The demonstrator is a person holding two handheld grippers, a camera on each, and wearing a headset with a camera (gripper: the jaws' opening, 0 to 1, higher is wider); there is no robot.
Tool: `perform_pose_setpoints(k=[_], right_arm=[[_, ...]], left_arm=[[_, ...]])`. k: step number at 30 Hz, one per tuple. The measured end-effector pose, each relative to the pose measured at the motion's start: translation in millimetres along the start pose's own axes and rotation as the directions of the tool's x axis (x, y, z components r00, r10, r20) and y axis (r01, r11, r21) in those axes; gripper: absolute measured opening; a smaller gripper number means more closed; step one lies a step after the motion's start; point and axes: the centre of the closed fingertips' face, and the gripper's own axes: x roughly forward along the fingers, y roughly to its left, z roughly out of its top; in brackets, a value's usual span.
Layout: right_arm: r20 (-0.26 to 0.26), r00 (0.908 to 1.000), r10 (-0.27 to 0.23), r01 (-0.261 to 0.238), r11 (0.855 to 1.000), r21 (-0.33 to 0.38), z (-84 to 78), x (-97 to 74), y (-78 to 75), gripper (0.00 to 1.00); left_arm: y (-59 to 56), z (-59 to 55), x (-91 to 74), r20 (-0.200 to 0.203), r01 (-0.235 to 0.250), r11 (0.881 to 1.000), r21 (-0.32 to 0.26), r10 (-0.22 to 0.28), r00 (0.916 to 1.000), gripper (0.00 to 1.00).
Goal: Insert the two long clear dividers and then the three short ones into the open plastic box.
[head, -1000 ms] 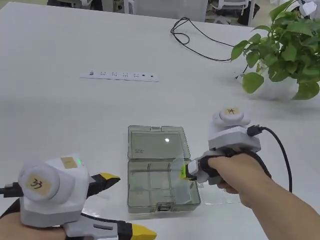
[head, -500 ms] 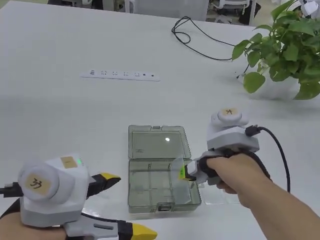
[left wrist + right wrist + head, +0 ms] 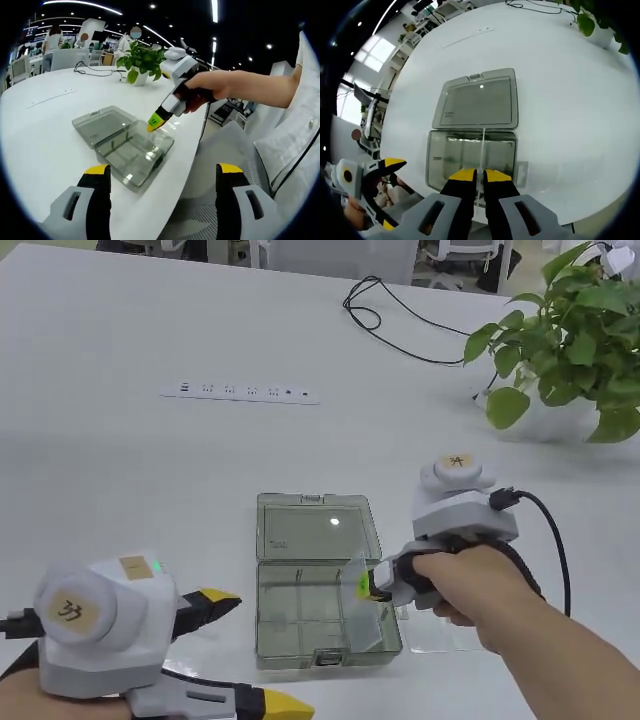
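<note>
The open clear plastic box [image 3: 300, 612] lies on the white table with its lid [image 3: 315, 525] folded flat behind it. My right gripper [image 3: 366, 586] is shut on a clear divider [image 3: 360, 615] that stands upright over the box's right part. In the right gripper view the divider [image 3: 483, 147] shows edge-on, running from the yellow tips [image 3: 479, 175] across the box base [image 3: 450, 155]. My left gripper [image 3: 255, 650] is open at the bottom left, apart from the box. In the left gripper view the box [image 3: 122, 142] and the right gripper [image 3: 156, 120] lie ahead of the open jaws.
More clear dividers [image 3: 445, 635] lie flat on the table just right of the box. A white power strip [image 3: 240, 392], a black cable [image 3: 400, 315] and a potted plant [image 3: 570, 340] sit farther back. The table's near edge runs close behind the box [image 3: 170, 165].
The right gripper with the divider has shifted very slightly over the box. The left gripper stays open in the same place.
</note>
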Motion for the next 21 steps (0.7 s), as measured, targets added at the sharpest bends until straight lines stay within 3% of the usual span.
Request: perform_pose_setpoints(k=[21], right_arm=[[-0.011,0.9999,-0.006,0.005,1.000,-0.026,-1.1,2.4,2.6,0.07]], left_arm=[[0.6,-1.5,-0.2,-0.001,0.000,1.000,-0.004,0.000,1.0000,0.88]])
